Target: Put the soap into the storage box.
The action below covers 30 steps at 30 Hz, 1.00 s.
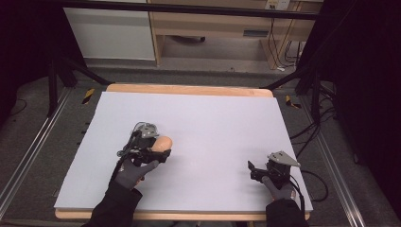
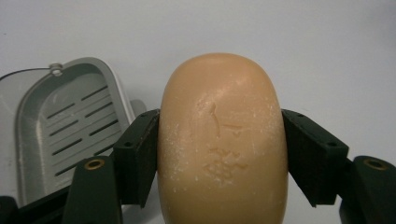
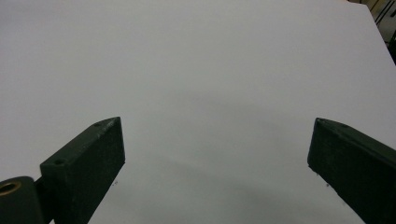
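At table's left-centre, the left gripper (image 1: 158, 153) has its jaws pressed against both long sides of an orange-tan soap bar (image 2: 222, 140) (surface scuffed, faint embossing). Just beside the bar in the left gripper view lies a grey slotted soap dish (image 2: 65, 126) on the white tabletop (image 1: 213, 123). Right gripper (image 1: 253, 169) sits well apart near the table's right front, jaws spread wide, nothing between them.

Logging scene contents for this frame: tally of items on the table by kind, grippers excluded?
Bar of soap: 1, tan, clamped in the left gripper
Soap dish: 1, grey, slotted, beside the soap
Total: 2
The right gripper is open above bare white table.
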Each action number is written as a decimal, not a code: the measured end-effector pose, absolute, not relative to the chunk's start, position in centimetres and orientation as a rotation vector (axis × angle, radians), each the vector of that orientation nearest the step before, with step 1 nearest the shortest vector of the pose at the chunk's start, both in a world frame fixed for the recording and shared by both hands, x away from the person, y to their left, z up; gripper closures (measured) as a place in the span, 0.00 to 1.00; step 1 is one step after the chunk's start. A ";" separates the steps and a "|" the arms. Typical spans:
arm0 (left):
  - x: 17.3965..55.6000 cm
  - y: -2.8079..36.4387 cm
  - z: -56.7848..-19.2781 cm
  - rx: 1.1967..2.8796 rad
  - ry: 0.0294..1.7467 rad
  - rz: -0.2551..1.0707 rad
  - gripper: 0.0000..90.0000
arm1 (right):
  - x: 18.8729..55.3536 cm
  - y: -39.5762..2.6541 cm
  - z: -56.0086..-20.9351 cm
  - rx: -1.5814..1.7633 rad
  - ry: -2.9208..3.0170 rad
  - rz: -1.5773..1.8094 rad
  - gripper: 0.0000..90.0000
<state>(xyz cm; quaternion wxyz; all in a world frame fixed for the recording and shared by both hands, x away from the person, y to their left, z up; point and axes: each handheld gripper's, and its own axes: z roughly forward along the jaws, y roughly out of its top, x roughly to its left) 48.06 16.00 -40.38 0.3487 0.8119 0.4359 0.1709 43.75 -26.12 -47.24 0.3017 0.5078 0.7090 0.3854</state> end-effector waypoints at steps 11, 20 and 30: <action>48.8 17.8 -39.6 2.034 1.182 0.464 0.35 | 43.8 -25.9 -47.3 1.341 1.889 1.017 0.05; 50.1 19.6 -39.4 1.988 1.236 0.490 0.35 | 43.9 -25.9 -47.4 1.345 1.895 1.016 0.05; 51.9 20.5 -39.6 1.971 1.273 0.494 0.35 | 43.9 -25.8 -47.4 1.347 1.896 1.013 0.05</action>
